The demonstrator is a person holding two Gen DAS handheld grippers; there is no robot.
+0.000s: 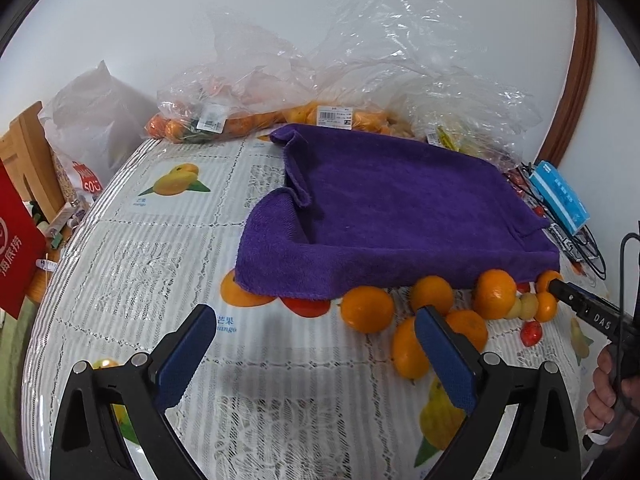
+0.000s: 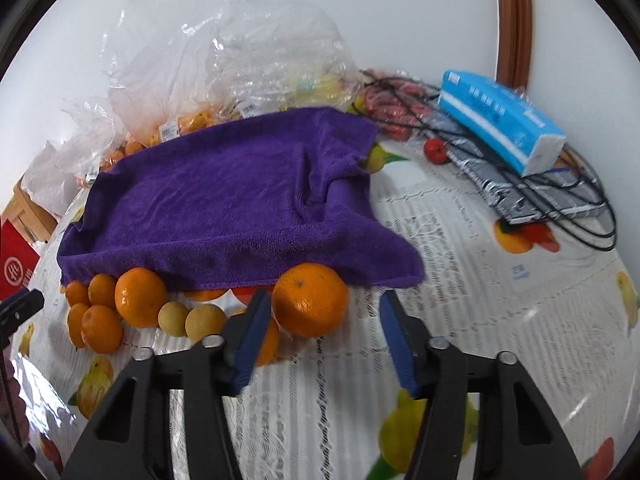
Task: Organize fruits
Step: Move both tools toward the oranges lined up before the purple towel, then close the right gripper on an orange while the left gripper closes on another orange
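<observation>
Orange fruit lies loose along the near hem of a purple towel (image 1: 392, 204) on the printed tablecloth (image 1: 160, 264), and the left wrist view takes it in from the left; the left gripper (image 1: 316, 320) hangs with its jaws wide and nothing between them, aimed at bare cloth just short of the towel's edge; the cluster of oranges (image 1: 432, 312) sits to the right of that line, the nearest fruit partly hidden behind the right-hand blue pad (image 1: 444, 356), so it lies at or just outside the jaw opening, not centred in it; the right gripper (image 1: 560, 290) enters from the far right, its tip touching or nearly touching the fruit at the end of the row, though its jaw state cannot be read from this side; bags of fruit (image 1: 248, 120) stand behind the towel, well apart.

Blue pads frame the right wrist view, where the right gripper (image 2: 320, 308) is wide open and empty; a large orange (image 2: 310, 300) rests against the towel's hem, just ahead of the jaws and crowded toward the left pad (image 2: 252, 336), seemingly touching it; being round, it offers no long axis to line up with; the remaining oranges and two pale yellow fruits (image 2: 190, 318) trail off to the left, outside the opening.

By this reading the right hand is nearer a clean grasp; a slight shift leftward would probably centre the large orange before closing.
</observation>
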